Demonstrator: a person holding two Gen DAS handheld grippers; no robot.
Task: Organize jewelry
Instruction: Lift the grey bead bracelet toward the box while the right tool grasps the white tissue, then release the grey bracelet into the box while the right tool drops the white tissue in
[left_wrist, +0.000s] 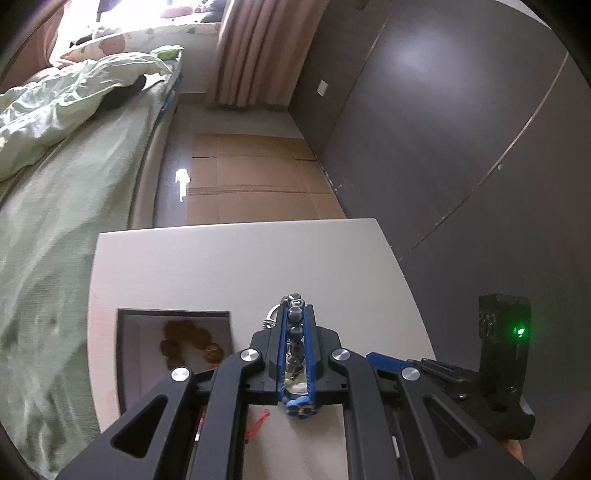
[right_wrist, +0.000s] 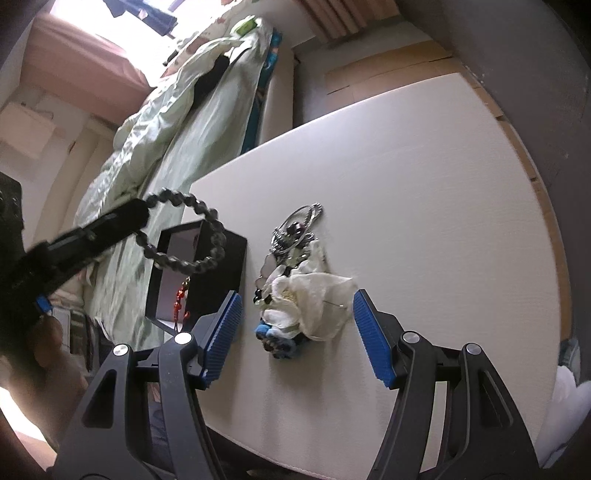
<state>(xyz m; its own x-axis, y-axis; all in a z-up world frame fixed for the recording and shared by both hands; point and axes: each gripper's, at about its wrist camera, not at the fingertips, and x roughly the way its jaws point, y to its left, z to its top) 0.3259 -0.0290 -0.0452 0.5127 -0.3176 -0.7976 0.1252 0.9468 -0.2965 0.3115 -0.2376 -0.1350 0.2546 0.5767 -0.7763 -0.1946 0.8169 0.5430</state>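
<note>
My left gripper (left_wrist: 295, 314) is shut on a dark beaded bracelet (left_wrist: 295, 332); in the right wrist view the bracelet (right_wrist: 184, 236) hangs as a loop from the left gripper (right_wrist: 142, 212) above the black jewelry box (right_wrist: 221, 273). The box (left_wrist: 173, 314) holds a brown beaded bracelet (left_wrist: 188, 343) and a red tassel charm (right_wrist: 181, 299). My right gripper (right_wrist: 297, 332) is open, its blue pads (right_wrist: 225, 336) either side of a jewelry pile (right_wrist: 295, 280): white fabric flower, silver bangles (right_wrist: 303, 221), a blue piece.
The white table (right_wrist: 424, 203) stands beside a bed with green bedding (left_wrist: 55, 184) on the left. A dark wardrobe wall (left_wrist: 461, 129) is on the right. Flattened cardboard (left_wrist: 258, 177) lies on the floor beyond the table.
</note>
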